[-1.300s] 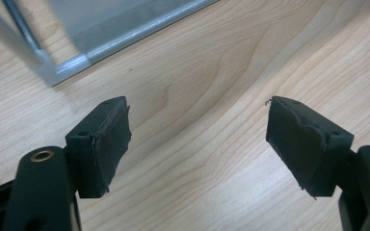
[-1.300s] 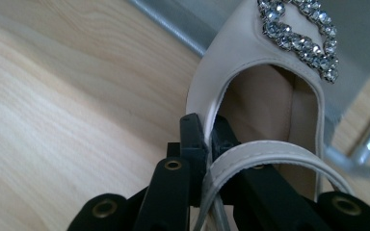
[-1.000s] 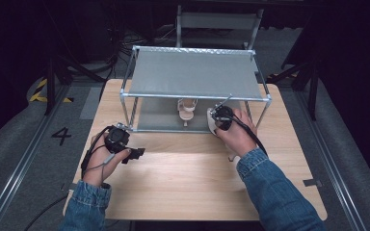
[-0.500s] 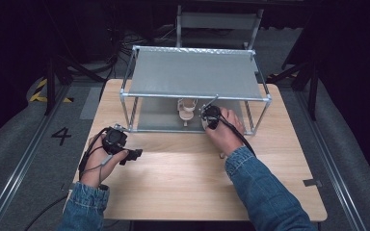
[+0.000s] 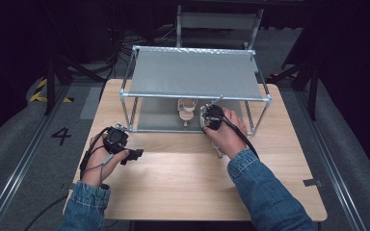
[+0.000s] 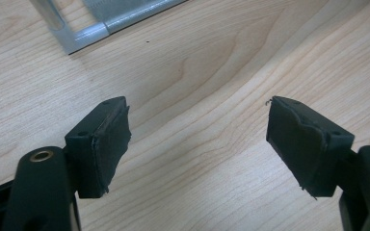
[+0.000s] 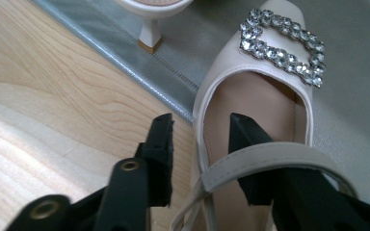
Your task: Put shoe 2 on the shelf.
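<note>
The right gripper point(image 7: 197, 159) held a cream-coloured shoe point(image 7: 255, 110) by its side wall, one jaw outside the rim and the other inside the shoe's opening, with the slingback strap point(image 7: 270, 159) lying across the inner jaw. In the high view this gripper point(image 5: 214, 117) sat at about one o'clock from the table's centre, at the front edge of the metal rack point(image 5: 192, 72), with the shoe's toe pointing in over the rack's grey lower shelf point(image 7: 351, 110). A second shoe point(image 5: 187, 107) stood just beside it at nine o'clock, on that shelf. Whether the held shoe rested on the shelf or hung clear of it was hard to tell.

The left gripper point(image 6: 197, 139) hovered with jaws wide and nothing between them over the bare wooden table point(image 6: 212, 62), at about eight o'clock in the high view point(image 5: 125, 151).

The shoe looked light, with a fairly stiff moulded upper and a soft, floppy strap. The jewelled buckle point(image 7: 282, 45) on the toe seemed the fragile part, likely to snag or shed stones. The side wall near the middle seemed the sound place to pinch; the strap would probably slip or twist.
</note>
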{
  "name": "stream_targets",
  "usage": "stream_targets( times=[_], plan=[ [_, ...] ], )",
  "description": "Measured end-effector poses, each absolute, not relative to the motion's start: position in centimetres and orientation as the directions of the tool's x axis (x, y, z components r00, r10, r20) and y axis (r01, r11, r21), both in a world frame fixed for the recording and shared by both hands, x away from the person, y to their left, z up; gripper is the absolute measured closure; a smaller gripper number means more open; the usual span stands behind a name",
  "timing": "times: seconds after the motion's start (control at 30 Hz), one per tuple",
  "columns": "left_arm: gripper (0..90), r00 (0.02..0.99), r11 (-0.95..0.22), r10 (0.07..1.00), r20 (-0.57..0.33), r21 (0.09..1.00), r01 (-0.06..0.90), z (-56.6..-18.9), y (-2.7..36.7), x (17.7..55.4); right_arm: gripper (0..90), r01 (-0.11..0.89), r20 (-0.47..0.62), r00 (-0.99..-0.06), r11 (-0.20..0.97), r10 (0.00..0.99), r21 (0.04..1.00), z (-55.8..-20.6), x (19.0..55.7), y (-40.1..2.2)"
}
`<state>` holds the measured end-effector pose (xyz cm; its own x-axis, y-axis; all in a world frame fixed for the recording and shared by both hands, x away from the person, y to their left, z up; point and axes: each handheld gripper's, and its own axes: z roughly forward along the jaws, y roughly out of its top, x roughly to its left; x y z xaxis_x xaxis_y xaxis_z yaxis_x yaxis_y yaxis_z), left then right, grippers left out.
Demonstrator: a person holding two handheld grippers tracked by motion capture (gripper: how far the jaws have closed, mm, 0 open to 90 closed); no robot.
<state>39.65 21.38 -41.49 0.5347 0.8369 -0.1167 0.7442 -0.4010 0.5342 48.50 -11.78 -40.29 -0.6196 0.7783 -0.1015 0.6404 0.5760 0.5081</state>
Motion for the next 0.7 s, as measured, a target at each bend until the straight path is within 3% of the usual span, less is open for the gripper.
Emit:
stream_targets(
  times=[0.37,0.7],
  plan=[
    [23.7,0.567,-0.439,0.817,-0.107,0.521,0.732,-41.3,19.9,41.2,56.0,0.595,-0.098,-0.597,0.521,0.797,0.613,-36.9,45.1,-14.9],
    [23.6,0.590,-0.466,0.801,-0.100,0.515,0.719,-41.4,18.6,42.1,54.2,0.659,-0.022,-0.573,0.477,0.819,0.582,-36.1,41.3,-18.3]
  ],
)
